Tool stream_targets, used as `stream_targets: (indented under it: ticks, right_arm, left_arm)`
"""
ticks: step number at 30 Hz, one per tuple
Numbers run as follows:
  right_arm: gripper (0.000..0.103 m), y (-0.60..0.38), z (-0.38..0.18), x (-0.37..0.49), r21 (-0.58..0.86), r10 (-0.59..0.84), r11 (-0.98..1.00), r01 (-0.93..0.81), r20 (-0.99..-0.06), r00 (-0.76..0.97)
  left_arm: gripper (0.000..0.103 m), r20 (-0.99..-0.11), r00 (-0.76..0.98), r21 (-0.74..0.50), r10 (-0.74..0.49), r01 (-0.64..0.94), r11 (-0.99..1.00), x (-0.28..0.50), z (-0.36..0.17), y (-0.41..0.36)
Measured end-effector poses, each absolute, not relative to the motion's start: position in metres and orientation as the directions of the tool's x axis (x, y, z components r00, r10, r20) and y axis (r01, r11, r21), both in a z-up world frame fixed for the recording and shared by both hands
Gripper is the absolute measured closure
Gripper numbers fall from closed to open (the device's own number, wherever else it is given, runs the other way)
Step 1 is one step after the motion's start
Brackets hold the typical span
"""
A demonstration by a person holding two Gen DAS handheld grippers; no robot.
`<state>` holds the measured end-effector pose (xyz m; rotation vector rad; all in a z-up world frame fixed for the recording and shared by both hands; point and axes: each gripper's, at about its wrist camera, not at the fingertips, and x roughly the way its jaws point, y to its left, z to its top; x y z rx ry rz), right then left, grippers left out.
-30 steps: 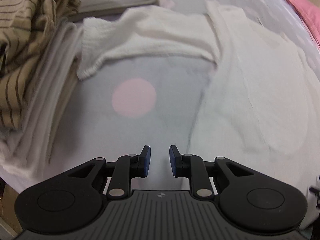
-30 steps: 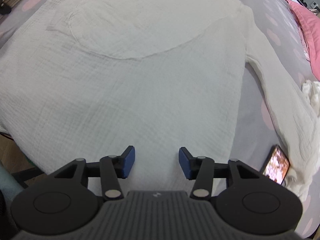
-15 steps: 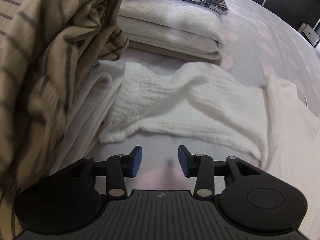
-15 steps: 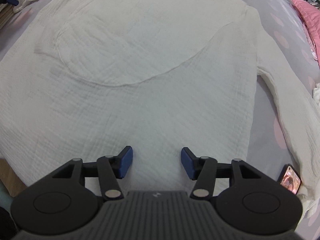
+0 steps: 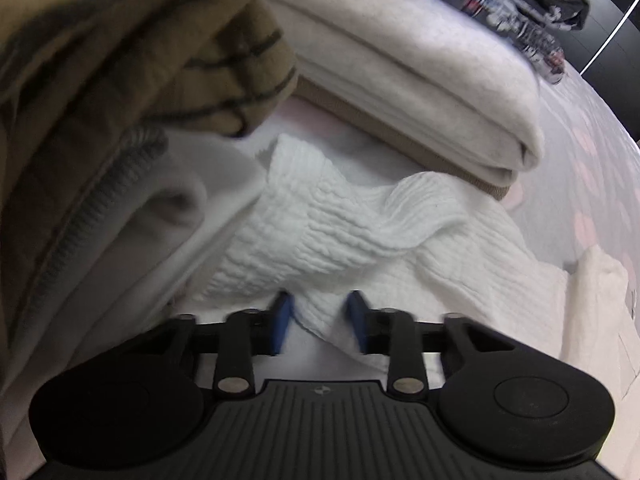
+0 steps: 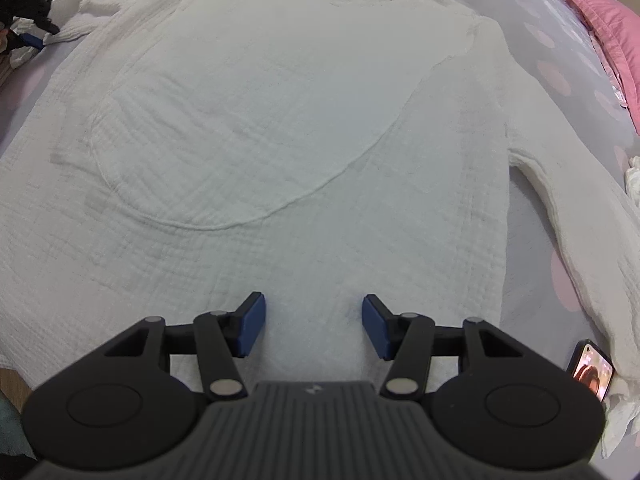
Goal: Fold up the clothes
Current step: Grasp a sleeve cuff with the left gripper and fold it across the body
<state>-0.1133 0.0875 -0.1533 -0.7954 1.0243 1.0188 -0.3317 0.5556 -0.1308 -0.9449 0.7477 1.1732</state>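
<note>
Shirt [image 6: 280,120] lies flat, collar pointing away from you, hem nearest. Your right gripper [image 6: 313,326] hovers wide open, empty. Left gripper [image 5: 320,320] straddles the sleeve cuff [image 5: 304,240], not closed.

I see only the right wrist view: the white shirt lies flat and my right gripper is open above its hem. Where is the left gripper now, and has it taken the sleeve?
Observer: The left gripper is at the sleeve cuff; its jaws are open with the cuff edge between them, not yet closed.
Operator: Is something near that cuff?
Observer: Yes, a brown striped garment hangs close above it, on the left.
Operator: Anything behind the cuff?
Observer: A folded cream stack lies just beyond it.
</note>
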Motion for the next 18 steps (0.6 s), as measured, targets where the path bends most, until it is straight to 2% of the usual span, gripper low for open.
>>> stream_targets:
  ticks: [6,10,15,18]
  right_arm:
    - [0.046,0.088,-0.147,-0.108,-0.057,0.316,0.36,-0.931,-0.932,0.179]
    - [0.046,0.084,-0.14,-0.109,-0.055,0.336,0.358,-0.932,-0.924,0.184]
    - [0.046,0.079,-0.131,-0.108,-0.047,0.372,0.364,-0.93,-0.908,0.192]
    - [0.046,0.078,-0.128,-0.105,-0.04,0.387,0.365,-0.93,-0.902,0.19]
  left_arm:
    - [0.096,-0.747,0.332,-0.27,0.576,-0.943,0.194,-0.333,-0.071,0.54]
    - [0.097,-0.655,0.33,-0.276,0.679,-0.942,0.192,-0.338,-0.024,0.534]
    - [0.097,-0.626,0.301,-0.258,0.719,-0.95,0.173,-0.339,0.005,0.536]
    - [0.097,-0.61,0.328,-0.238,0.722,-0.944,0.228,-0.332,0.014,0.527]
